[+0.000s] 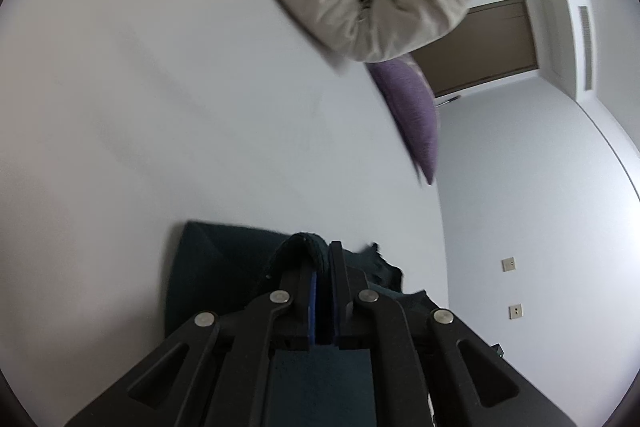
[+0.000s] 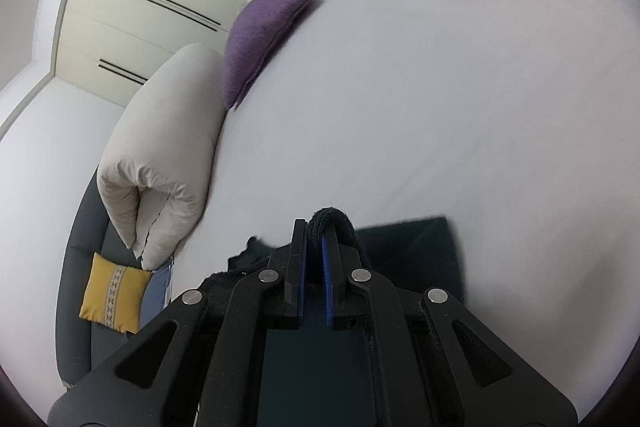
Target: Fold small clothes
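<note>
A small dark teal garment [image 1: 216,267] lies on the white bed sheet [image 1: 180,87], and both grippers hold it by an edge. My left gripper [image 1: 322,251] is shut on a fold of the cloth, which bulges over its left finger. In the right wrist view the same dark garment [image 2: 412,247] spreads to the right below my right gripper [image 2: 318,227], which is shut on a rolled edge that loops over its fingertips. Part of the cloth hangs under each gripper and is hidden by it.
A folded beige duvet [image 2: 168,139] and a purple cushion [image 2: 264,27] lie along the bed's edge. A yellow cushion [image 2: 112,299] sits on a grey seat beside the bed. Cream wardrobe doors [image 2: 132,15], a brown door [image 1: 480,47] and a white wall stand behind.
</note>
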